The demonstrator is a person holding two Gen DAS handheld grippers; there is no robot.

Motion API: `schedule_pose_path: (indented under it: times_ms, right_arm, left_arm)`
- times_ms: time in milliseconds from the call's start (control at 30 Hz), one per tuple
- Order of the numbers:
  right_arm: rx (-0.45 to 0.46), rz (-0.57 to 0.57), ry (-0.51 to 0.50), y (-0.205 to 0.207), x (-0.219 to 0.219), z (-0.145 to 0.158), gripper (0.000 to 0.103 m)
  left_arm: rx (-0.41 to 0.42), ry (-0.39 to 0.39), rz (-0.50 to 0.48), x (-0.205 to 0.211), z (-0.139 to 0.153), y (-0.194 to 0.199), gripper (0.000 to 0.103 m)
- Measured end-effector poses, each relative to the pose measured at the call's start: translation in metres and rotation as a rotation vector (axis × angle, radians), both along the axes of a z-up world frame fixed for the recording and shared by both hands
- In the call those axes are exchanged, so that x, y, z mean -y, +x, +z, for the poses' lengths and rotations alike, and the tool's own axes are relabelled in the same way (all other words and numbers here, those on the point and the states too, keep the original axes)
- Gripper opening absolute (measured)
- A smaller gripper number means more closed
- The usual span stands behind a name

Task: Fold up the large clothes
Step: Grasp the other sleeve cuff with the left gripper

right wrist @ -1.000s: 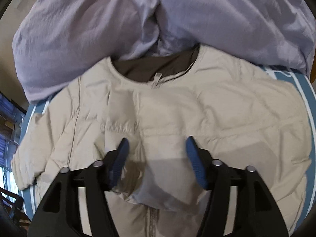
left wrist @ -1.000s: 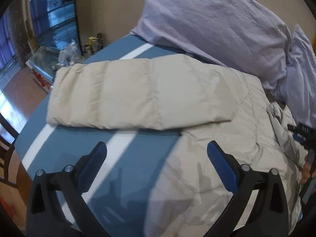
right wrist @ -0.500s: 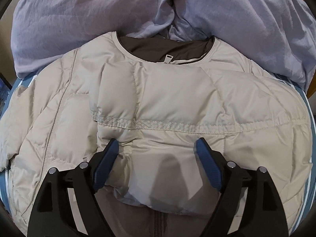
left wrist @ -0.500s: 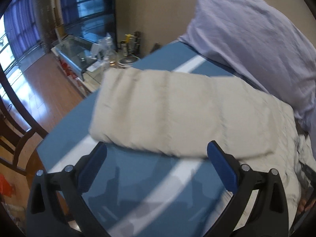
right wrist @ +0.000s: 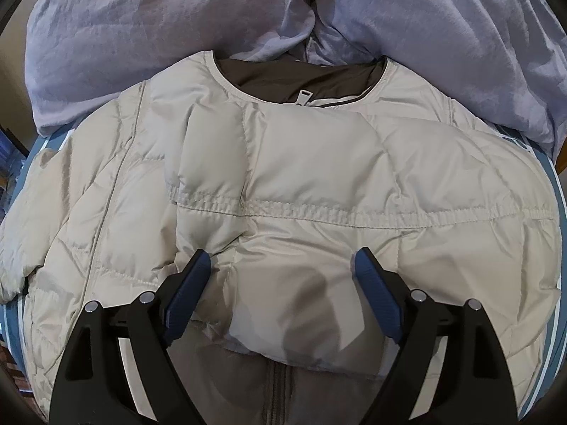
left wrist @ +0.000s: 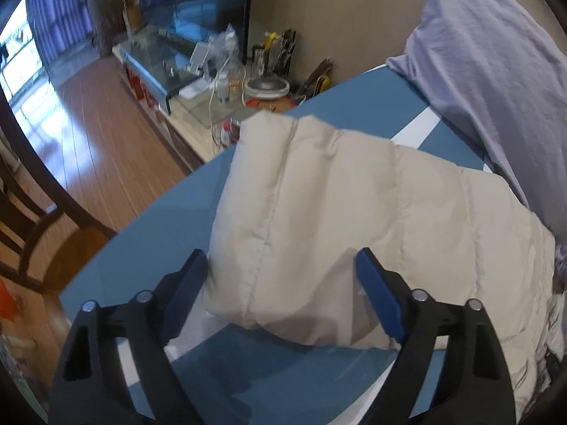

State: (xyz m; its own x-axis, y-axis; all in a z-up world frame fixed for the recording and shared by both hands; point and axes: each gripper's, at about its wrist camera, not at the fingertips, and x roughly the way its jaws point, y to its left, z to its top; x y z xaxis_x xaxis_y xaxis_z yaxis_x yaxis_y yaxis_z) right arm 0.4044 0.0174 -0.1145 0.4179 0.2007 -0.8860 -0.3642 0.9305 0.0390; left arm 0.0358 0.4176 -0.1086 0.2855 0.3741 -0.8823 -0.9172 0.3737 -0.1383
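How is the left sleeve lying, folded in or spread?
Spread: the sleeve lies stretched out over the blue table, its cuff between the left gripper fingers.

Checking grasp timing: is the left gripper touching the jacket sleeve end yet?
Cannot tell. In the left wrist view the left gripper straddles the beige jacket sleeve end, its jaws just closing, but neither clear pad contact nor a gap shows.

I see a bed with a blue cover [left wrist: 170, 233] crossed by white stripes [left wrist: 420, 125]. On it lies a beige puffer jacket [right wrist: 319, 177], spread flat with its dark-lined collar toward the head end, one sleeve [left wrist: 319, 212] stretched out toward the bed's edge. Lilac pillows [right wrist: 141, 28] sit at the head, touching the jacket's collar and shoulders.
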Motion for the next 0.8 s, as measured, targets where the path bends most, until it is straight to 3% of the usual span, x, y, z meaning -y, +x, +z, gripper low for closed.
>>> schedule_pose_path:
  times_ms: [100, 300, 467, 533, 633, 800]
  right_arm:
    - [-0.001, 0.003, 0.003, 0.0, 0.0, 0.001, 0.086]
    - [-0.001, 0.004, 0.005, 0.0, 0.001, 0.002, 0.087]
    - [-0.005, 0.008, 0.005, 0.0, 0.001, 0.004, 0.087]
    - [-0.008, 0.007, 0.008, 0.0, 0.002, 0.005, 0.087]
    - [-0.012, 0.008, 0.016, -0.001, 0.004, 0.007, 0.087]
    - [-0.009, 0.008, 0.038, -0.004, 0.01, 0.013, 0.087]
  left_arm:
    - [0.029, -0.018, 0.032, -0.001, -0.004, -0.006, 0.084]
    - [0.026, -0.005, 0.058, -0.002, -0.005, -0.008, 0.067]
    - [0.067, 0.001, 0.036, -0.001, -0.003, -0.004, 0.024]
    - [0.048, 0.034, 0.019, 0.004, 0.005, 0.003, 0.016]
    - [0.028, 0.086, -0.008, 0.01, 0.02, 0.014, 0.014]
    - [0.105, 0.161, -0.061, 0.024, 0.064, 0.031, 0.014]
